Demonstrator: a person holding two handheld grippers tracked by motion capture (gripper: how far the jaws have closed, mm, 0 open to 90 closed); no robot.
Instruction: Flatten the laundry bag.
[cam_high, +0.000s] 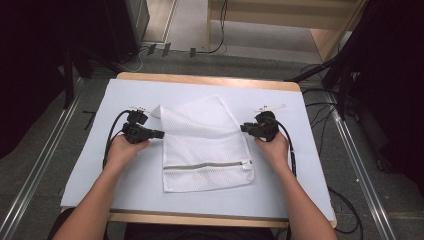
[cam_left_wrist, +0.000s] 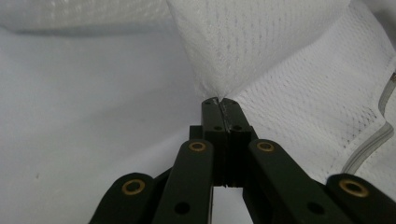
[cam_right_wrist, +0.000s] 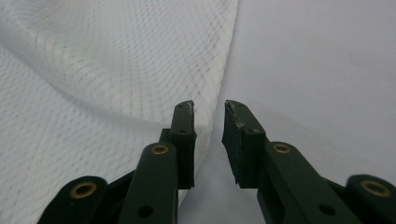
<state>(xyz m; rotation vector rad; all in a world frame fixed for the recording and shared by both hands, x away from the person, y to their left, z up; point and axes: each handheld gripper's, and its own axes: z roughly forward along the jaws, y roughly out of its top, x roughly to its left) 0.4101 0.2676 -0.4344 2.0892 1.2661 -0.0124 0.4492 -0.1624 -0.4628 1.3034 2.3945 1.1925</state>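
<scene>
High view: a white mesh laundry bag (cam_high: 204, 145) lies flat at the middle of the white table (cam_high: 90, 170), slightly askew, with a grey zipper (cam_high: 205, 165) running across near its lower edge. Its upper left corner is raised. The left gripper (cam_high: 161, 134) meets the bag's left edge; in the left gripper view its jaws are pressed together on a pinched, tented fold of the mesh. The right gripper (cam_high: 242, 128) sits at the bag's right edge, jaws slightly apart, nothing pinched, fabric edge just beside one jaw.

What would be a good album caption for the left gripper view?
Left gripper, jaws shut, pinches the edge of a white mesh laundry bag on a pale table sheet.
</scene>
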